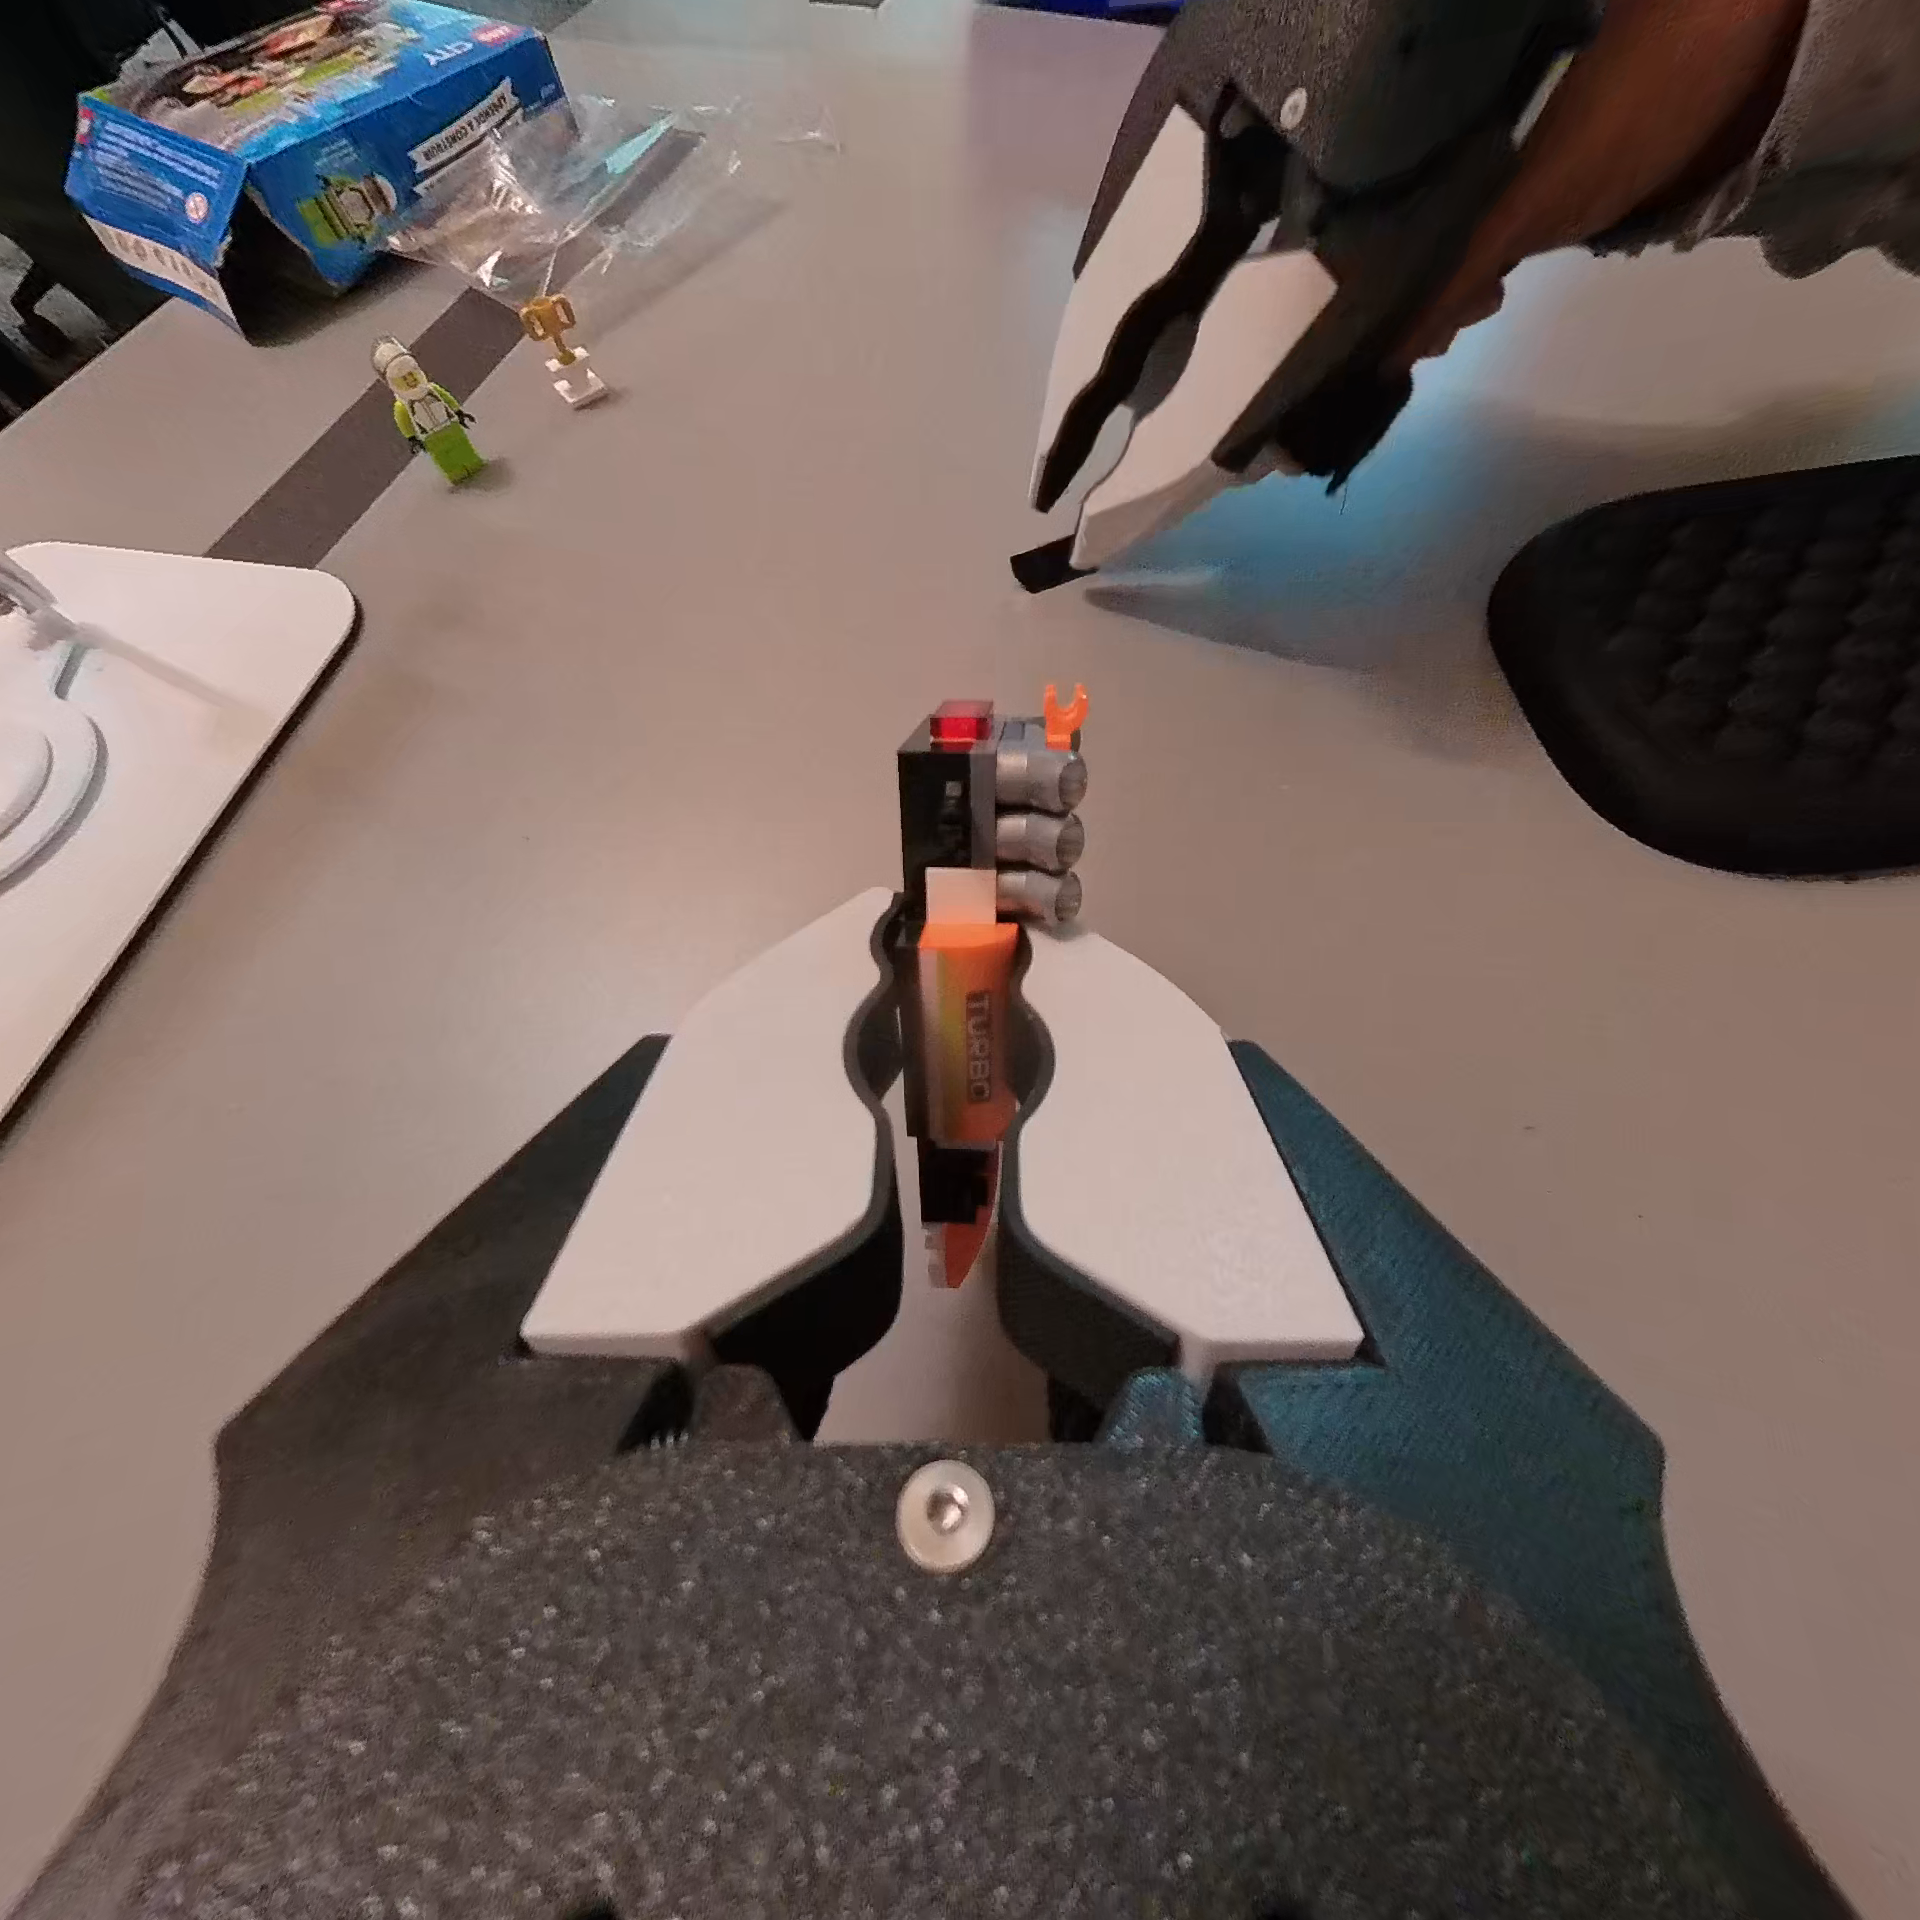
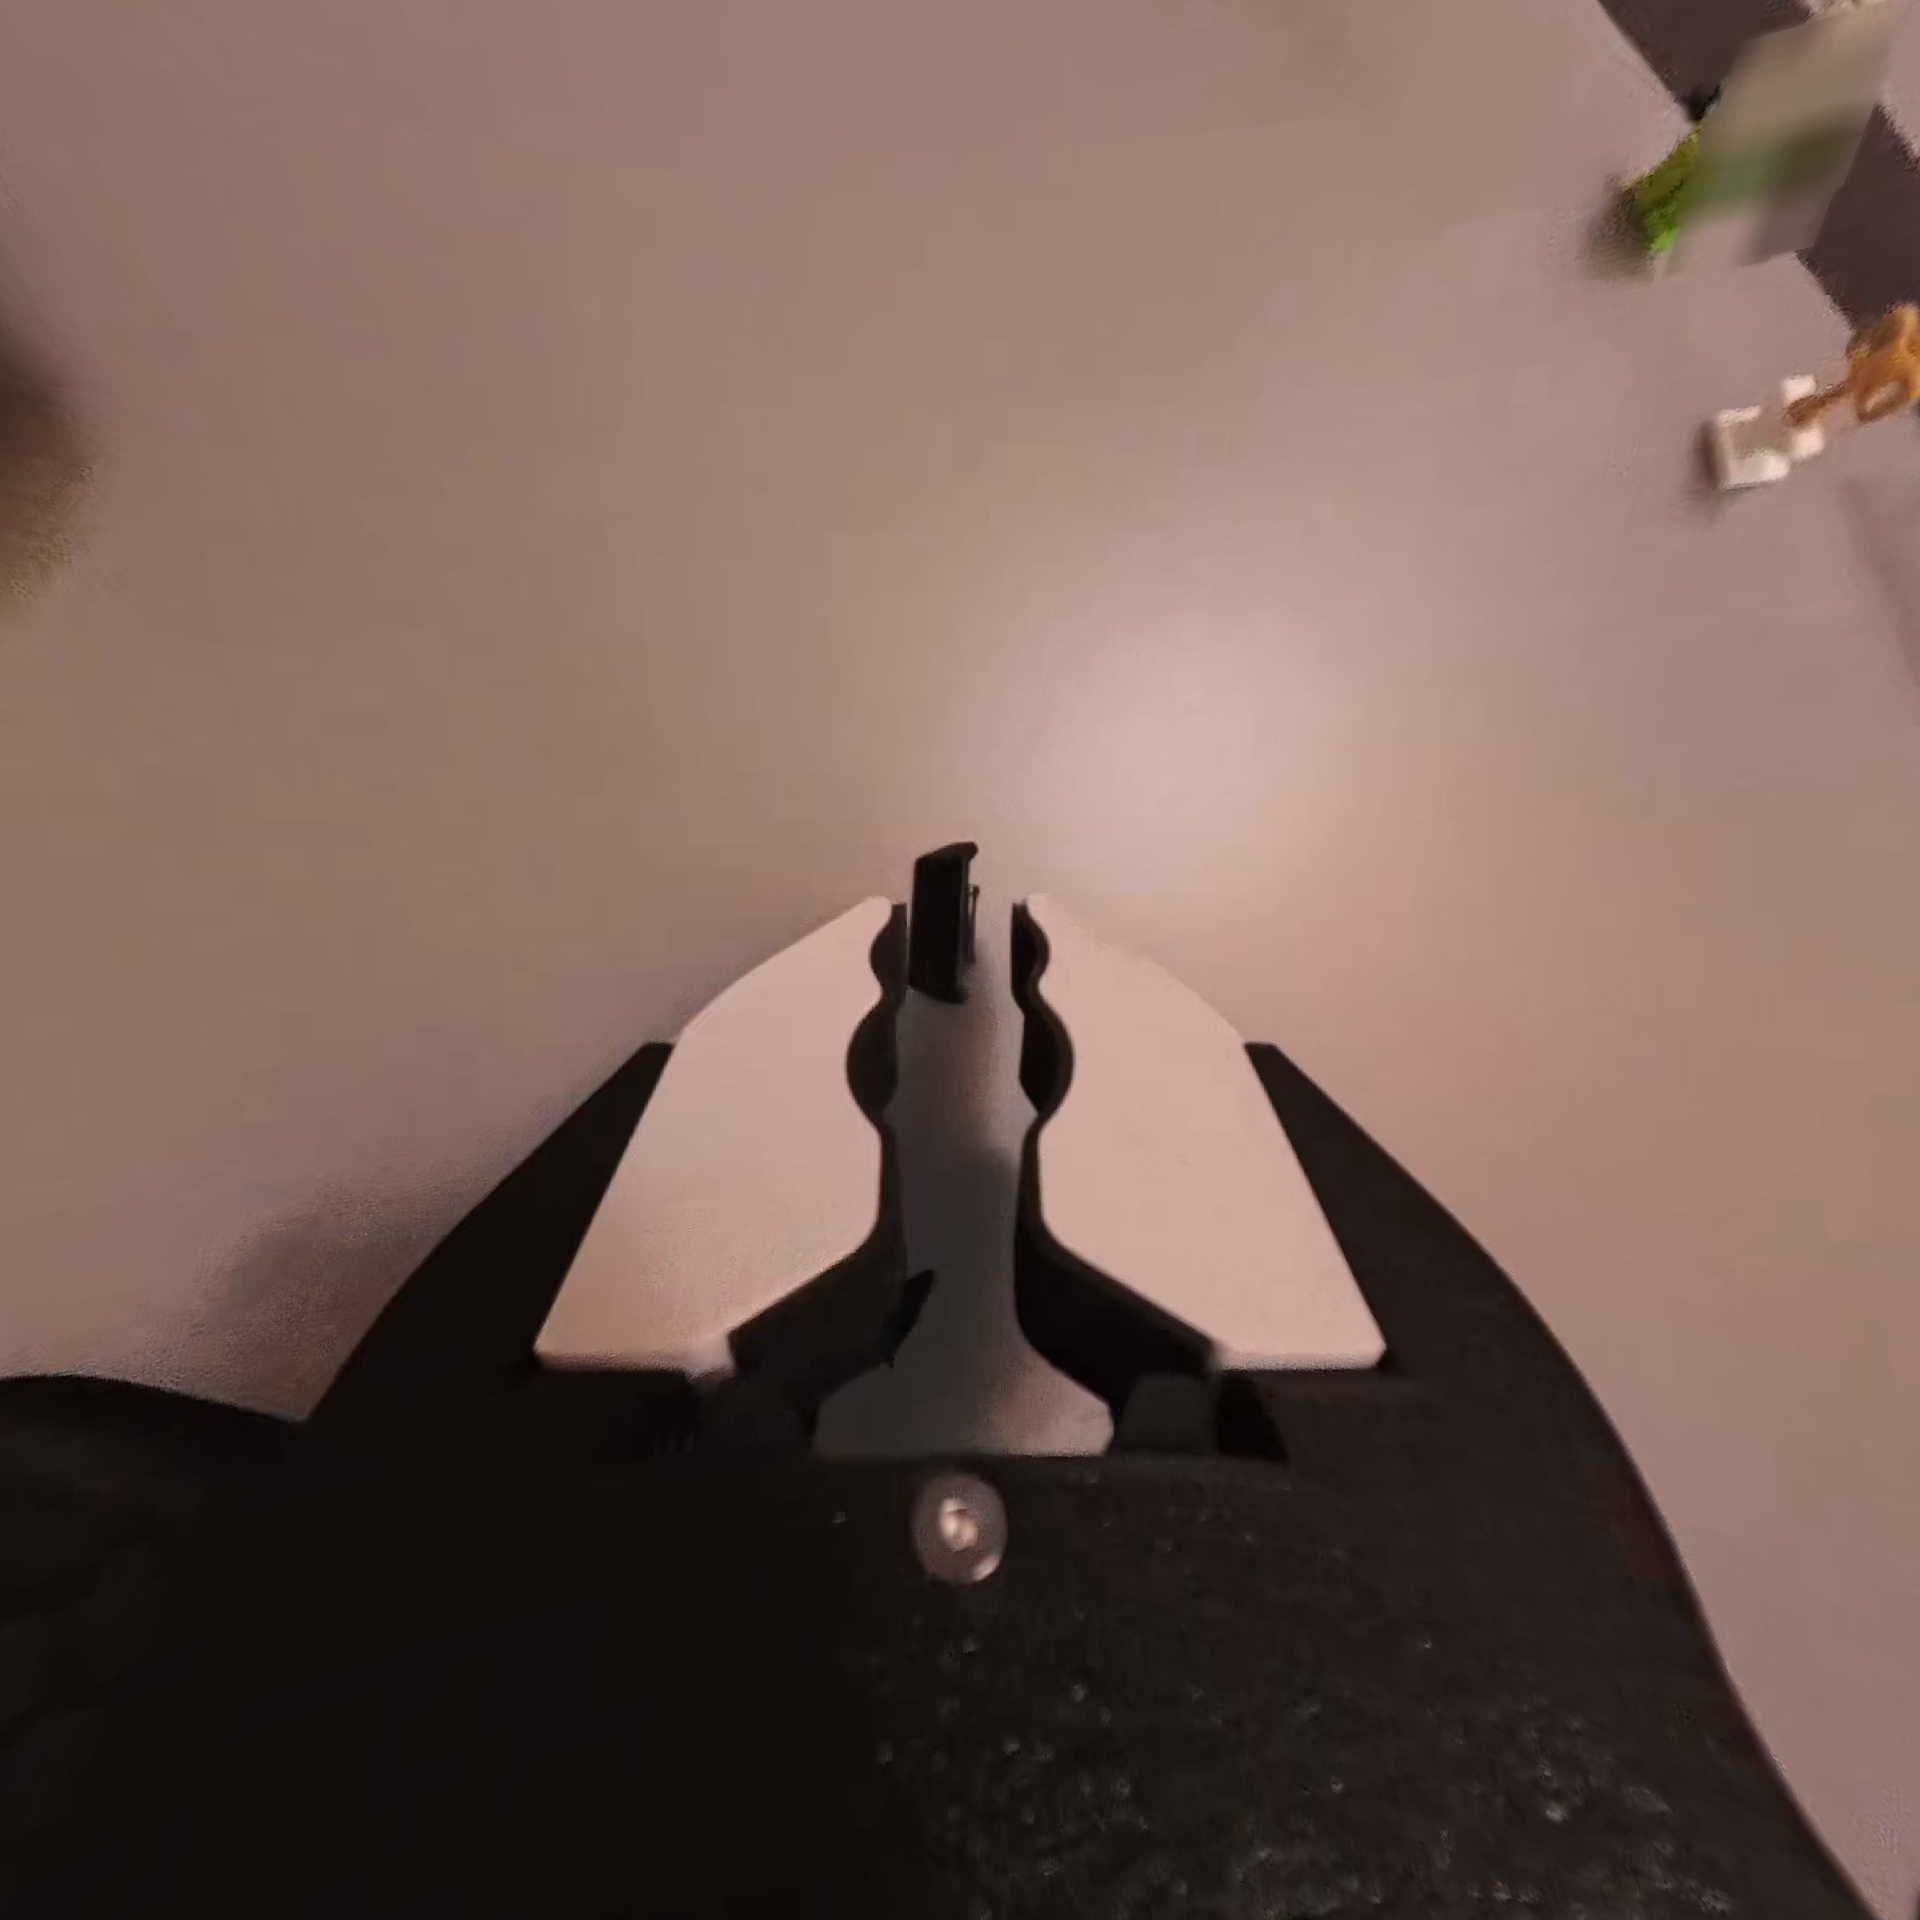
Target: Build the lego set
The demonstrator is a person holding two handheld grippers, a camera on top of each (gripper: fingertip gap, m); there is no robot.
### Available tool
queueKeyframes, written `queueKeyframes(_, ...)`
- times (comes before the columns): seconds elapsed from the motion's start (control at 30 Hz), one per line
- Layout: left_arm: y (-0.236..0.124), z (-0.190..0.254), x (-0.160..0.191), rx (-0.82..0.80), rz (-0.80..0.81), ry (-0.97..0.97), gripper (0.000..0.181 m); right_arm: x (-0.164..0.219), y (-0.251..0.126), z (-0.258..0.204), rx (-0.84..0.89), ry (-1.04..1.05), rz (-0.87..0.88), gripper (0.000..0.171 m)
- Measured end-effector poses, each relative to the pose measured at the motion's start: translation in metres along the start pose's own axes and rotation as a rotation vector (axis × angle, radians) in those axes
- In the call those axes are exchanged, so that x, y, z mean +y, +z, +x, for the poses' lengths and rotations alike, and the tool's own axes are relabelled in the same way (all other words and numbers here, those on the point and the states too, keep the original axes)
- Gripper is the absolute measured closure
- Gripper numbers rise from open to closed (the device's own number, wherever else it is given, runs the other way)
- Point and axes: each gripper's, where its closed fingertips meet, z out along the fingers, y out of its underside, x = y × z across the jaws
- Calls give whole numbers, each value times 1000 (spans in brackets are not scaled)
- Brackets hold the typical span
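A partly built lego car (image 1: 961, 977) is being clamped by the left gripper (image 1: 954, 935) above the worktop (image 1: 675, 727), while a small black piece (image 2: 943, 925) is being pinched by the right gripper (image 2: 951, 914).

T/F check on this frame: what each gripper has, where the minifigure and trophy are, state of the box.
1. The left gripper is shut on the lego assembly. True.
2. The right gripper holds an orange brick. False: a small black piece sits at its tips, with a gap beside it.
3. The minifigure stands on the table. True.
4. The gold trophy is clamped in a gripper. False: it stands on the table near the minifigure.
5. The blue box is sealed. False: its end is torn open.
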Motion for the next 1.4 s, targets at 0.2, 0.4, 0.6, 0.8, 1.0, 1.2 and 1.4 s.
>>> queueKeyframes(0.2,-2,1,-2,-10,2,16,167,4,9,-2,-56,19,-27,160)
queueKeyframes(0.4,-1,0,-1,-6,-3,11,167,-20,-13,-47,-542,252,66,169)
queueKeyframes(0.6,1,1,3,6,-17,8,167,-24,-26,-108,-923,279,-8,169)
queueKeyframes(0.8,2,0,6,11,-23,2,167,-15,-1,-88,-771,164,-83,167)
queueKeyframes(1.0,5,-1,10,16,-35,-5,166,-21,14,-43,-606,127,-60,164)
queueKeyframes(1.2,6,-2,12,22,-36,-12,167,-28,19,-7,-444,189,24,166)
queueKeyframes(1.4,7,0,11,24,-38,-7,167,-36,1,-4,-225,7,154,162)
